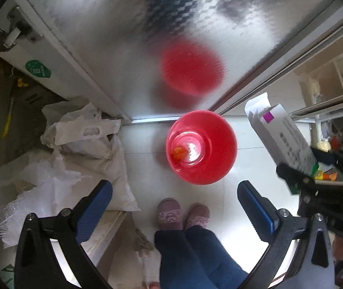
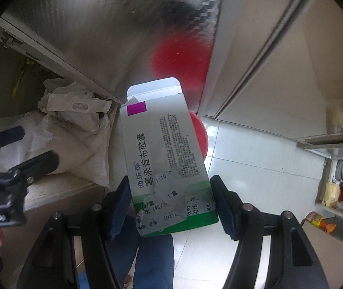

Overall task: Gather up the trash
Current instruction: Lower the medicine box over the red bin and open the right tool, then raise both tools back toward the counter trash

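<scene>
Medicine box (image 2: 165, 154) sits pinched in your right gripper (image 2: 171, 204), both blue pads pressed on its lower sides, top flap open and pointing away from you. It's held in the air, up and right of the red bin (image 1: 201, 147) on the white tile floor. Bin has one small orange scrap (image 1: 178, 153) at the bottom. Your left gripper (image 1: 175, 207) is empty, jaws spread wide, pointing down just short of the bin.
</scene>
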`<state>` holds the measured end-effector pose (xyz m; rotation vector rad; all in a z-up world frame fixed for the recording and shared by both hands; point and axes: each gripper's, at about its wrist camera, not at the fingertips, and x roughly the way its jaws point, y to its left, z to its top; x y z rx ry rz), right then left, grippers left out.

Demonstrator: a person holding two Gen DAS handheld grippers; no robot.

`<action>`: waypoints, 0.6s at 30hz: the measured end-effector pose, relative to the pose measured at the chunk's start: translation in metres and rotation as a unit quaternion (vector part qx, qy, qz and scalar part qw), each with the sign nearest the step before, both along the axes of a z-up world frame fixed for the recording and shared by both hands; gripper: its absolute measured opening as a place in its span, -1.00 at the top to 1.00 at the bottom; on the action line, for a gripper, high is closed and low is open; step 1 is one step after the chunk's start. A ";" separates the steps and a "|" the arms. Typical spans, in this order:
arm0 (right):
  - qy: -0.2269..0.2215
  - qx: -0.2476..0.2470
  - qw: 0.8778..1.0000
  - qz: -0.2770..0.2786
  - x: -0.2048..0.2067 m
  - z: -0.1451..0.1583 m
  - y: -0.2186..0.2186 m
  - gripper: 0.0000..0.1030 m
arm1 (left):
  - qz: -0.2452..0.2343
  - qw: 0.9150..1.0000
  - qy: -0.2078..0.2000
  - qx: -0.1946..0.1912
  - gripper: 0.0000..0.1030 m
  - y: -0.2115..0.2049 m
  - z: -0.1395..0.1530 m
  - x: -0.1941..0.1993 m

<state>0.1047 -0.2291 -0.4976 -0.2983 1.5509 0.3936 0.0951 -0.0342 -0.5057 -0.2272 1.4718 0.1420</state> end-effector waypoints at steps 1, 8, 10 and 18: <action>-0.001 0.002 1.000 0.002 0.001 -0.002 0.001 -0.21 | -0.006 1.000 0.002 0.002 -1.00 -0.001 -0.001 -0.001; -0.022 0.017 1.000 0.004 -0.003 0.009 0.007 -0.87 | -0.022 1.000 0.001 0.014 -1.00 -0.001 0.002 -0.010; -0.025 0.018 1.000 -0.007 -0.004 0.017 0.004 -0.87 | -0.022 1.000 0.000 0.014 -1.00 -0.004 0.010 -0.013; -0.062 0.044 0.996 -0.049 -0.021 0.111 -0.014 -0.87 | 0.001 0.999 -0.052 -0.003 -1.00 -0.014 0.103 -0.024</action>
